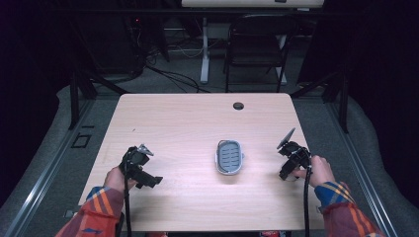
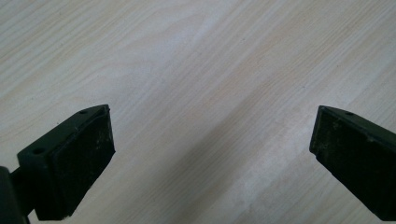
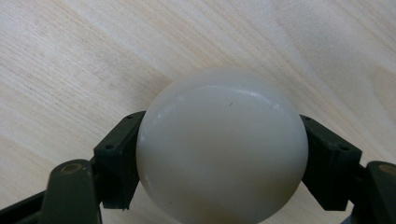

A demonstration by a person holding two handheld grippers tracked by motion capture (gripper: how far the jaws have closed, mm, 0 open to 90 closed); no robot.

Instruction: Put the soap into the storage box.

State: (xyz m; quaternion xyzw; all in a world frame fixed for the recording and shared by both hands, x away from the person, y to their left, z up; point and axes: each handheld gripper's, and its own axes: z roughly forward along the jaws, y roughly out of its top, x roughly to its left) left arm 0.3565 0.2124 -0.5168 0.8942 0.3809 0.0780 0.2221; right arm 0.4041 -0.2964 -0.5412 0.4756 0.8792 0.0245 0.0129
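A smooth white egg-shaped ball [image 3: 219, 144] sits between the two black jaws of my right gripper [image 3: 223, 126], which is shut on it just above the wooden table. In the high view the right gripper [image 1: 291, 165] is at the table's right side, held by a hand. A grey oval slotted tray [image 1: 230, 157] lies at the middle of the table [image 1: 188, 123], between the two grippers. My left gripper [image 1: 141, 168] hovers over the table's left front. Its jaws stand wide apart, and the left gripper [image 2: 212, 121] is open with bare wood between them.
A round cable hole [image 1: 238, 105] sits near the table's far edge. Beyond the table stand a dark folding chair [image 1: 257, 44] and a white desk leg [image 1: 204, 49], with cables on the floor. Plaid sleeves come in at the bottom corners.
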